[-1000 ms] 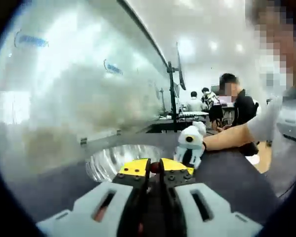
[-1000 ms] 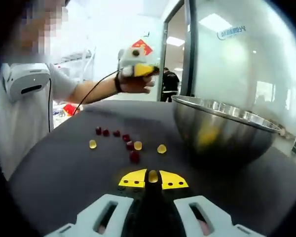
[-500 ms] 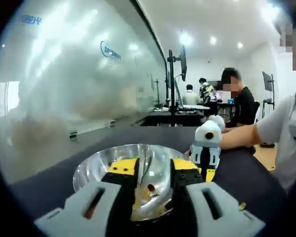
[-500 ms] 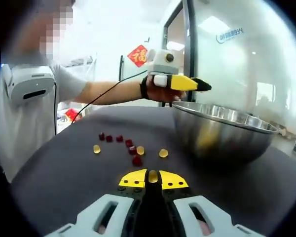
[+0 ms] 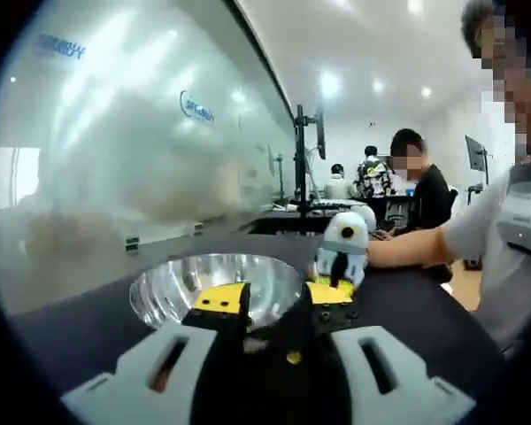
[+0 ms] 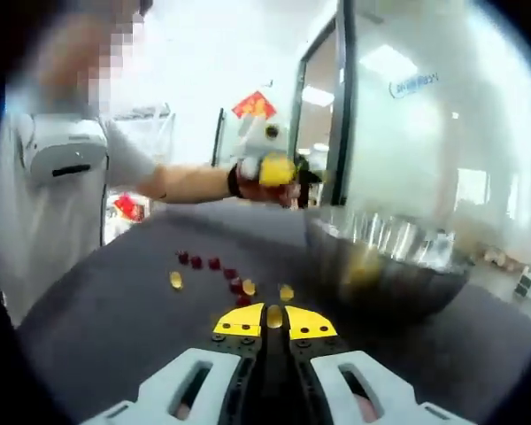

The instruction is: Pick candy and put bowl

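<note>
Blue lettering on the frosted glass partition [image 5: 142, 133] is visible in both views but too blurred to read; a red diamond-shaped sign [image 6: 256, 104] hangs on the far wall in the right gripper view, its character unclear. Left gripper view: the left gripper [image 5: 279, 305] has its yellow-tipped jaws spread apart, holding nothing, just in front of the steel bowl [image 5: 214, 283] on the dark tabletop [image 5: 425, 319]. The right gripper [image 5: 341, 252], white with a round lens, stands just beyond the bowl's right side. A monitor on a pole [image 5: 311, 146] and several seated people [image 5: 416, 190] occupy the background. Right gripper view: the right gripper [image 6: 275, 317] has its jaws pressed together on a small yellow candy at the tips. The left gripper [image 6: 270, 164] hangs above the far edge of the bowl [image 6: 385, 266]. Loose candies [image 6: 230, 282], dark red and yellow, lie scattered on the tabletop [image 6: 115, 328] left of the bowl, well apart from its wall. A yellowish patch shows on the bowl's outer wall.
</note>
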Demonstrator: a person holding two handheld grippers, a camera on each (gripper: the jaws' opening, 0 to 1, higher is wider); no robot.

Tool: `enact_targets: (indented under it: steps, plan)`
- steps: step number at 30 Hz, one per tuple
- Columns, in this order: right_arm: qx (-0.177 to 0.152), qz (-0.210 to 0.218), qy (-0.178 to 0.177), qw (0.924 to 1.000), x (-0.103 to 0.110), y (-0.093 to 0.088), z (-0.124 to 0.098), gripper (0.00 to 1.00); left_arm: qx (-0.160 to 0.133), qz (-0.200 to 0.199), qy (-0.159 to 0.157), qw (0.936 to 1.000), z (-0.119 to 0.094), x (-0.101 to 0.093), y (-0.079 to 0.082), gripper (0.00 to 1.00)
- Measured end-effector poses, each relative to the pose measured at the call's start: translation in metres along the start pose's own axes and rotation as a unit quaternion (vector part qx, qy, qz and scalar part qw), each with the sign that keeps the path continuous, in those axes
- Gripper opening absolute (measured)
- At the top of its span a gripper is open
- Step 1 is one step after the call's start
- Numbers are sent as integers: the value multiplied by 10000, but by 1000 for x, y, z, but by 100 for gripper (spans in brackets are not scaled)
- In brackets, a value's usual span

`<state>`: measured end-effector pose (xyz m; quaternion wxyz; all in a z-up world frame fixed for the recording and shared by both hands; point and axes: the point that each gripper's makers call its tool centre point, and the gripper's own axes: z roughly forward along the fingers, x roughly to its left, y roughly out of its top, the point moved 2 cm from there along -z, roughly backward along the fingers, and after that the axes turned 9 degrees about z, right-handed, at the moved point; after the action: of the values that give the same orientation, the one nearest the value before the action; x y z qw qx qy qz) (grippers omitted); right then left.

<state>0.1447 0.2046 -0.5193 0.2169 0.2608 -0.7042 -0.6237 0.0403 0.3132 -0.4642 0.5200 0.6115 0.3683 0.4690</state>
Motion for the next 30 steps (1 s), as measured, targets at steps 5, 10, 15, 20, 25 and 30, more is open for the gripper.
enact_targets:
  steps: [5,10,15,20,25,30]
  plan:
    - [-422,-397,-418,9974,-17,55,-13,3,71,-204,12,9998,-22,-25,-27,19]
    - [-284,-496,-982,9935,-64,77,-1,3,197,-445,-46,9988,-23,-30,-51,18]
    - [-282,-415,-1028,9934,-85,82,16,4,-7,-705,-84,9975,-28,-28,-50,17]
    - [90,-451,-1104,9928,-98,64,28,5,89,-594,-143,9981,-26,-31,-55,16]
    - [-1,-305,-981,9947,-96,65,26,13,222,-416,-284,9985,-24,-40,-58,16]
    - [85,-342,-1201,9921,-99,65,18,12,289,-367,-309,9984,-24,-41,-61,16]
